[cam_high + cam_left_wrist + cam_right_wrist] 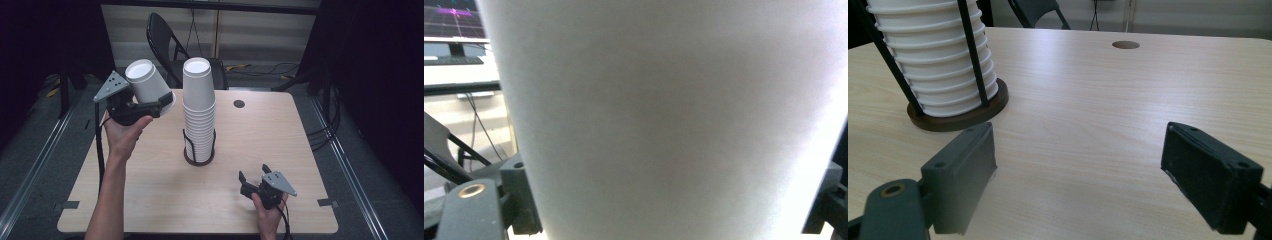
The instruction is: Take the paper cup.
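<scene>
A tall stack of upside-down white paper cups stands in a dark round holder with black rods at the table's middle. My left gripper is raised above the table's left side and is shut on a single white cup, held tilted with its base up. That white cup fills the left gripper view, jaws on either side. My right gripper rests low near the front right, open with nothing between its jaws. Its view shows the cup stack and holder base at left.
A wooden table with a small round hole at its back right. A black folding chair stands behind the table. Cables lie on the floor at right. A monitor shows at the far left of the left gripper view.
</scene>
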`<state>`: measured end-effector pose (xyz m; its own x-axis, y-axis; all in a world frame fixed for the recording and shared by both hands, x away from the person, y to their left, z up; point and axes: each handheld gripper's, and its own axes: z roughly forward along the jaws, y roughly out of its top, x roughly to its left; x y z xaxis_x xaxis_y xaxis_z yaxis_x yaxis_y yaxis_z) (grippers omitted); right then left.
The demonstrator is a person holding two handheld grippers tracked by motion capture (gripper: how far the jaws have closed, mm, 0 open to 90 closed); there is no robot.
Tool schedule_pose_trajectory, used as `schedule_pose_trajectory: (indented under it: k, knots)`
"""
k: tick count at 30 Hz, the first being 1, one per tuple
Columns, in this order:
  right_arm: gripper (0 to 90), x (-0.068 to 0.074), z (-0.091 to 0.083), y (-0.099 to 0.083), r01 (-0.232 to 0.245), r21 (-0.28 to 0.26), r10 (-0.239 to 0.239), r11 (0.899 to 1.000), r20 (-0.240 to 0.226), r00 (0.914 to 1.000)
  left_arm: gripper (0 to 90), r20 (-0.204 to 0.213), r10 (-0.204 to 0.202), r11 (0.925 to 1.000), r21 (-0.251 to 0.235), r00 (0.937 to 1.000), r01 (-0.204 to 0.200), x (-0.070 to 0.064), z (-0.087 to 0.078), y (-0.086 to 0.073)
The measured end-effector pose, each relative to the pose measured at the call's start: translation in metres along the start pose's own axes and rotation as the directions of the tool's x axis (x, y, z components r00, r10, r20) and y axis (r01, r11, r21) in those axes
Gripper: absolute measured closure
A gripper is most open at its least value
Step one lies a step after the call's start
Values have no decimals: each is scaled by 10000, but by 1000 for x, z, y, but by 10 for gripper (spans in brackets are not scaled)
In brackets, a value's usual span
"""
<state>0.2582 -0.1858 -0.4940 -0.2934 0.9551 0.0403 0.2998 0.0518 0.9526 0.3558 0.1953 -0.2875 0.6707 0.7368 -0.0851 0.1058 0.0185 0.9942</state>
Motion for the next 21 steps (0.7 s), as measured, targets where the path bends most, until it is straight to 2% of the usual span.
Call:
schedule_pose_trajectory:
  k: [3, 4, 7, 11, 13, 14, 17, 18, 21]
  knots:
    - [138, 0, 0, 0, 39, 21, -39, 10000, -4, 10000, 147, -79, 64, 9999, 107, 9999, -63, -3, -1, -9]
    - [138, 1, 0, 0, 107, 66, -107, 9999, -62, 9999, 147, 14, 42, 9998, 198, 10000, -43, -6, -1, -15]
    - [138, 1, 1, 0, 141, 87, -140, 9999, -96, 9999, 147, -9, 48, 9996, 279, 10000, -48, -8, -2, -21]
    - [147, 3, 2, 1, 229, 218, -224, 9995, -259, 9994, 147, -32, -164, 9993, 329, 9999, 165, -12, -6, -32]
    - [150, 4, 2, 1, 275, 213, -269, 9994, -279, 9993, 147, 17, -126, 9993, 356, 9999, 125, -14, -6, -35]
    - [152, 5, 2, 0, 378, 230, -371, 9990, -286, 9989, 147, -134, 65, 9989, 458, 9999, -59, -19, -7, -39]
    - [163, 8, 0, 0, 493, 234, -484, 9985, -359, 9982, 147, -59, -1, 9985, 546, 10000, 4, -21, -9, -44]
    - [167, 9, -1, 0, 422, 165, -411, 9990, -633, 9972, 147, -71, -81, 9984, 556, 9999, 85, -24, -10, -49]
    - [172, 15, -2, -1, 527, 71, -520, 9986, -774, 9956, 147, -56, -167, 9974, 704, 9998, 170, -28, -12, -54]
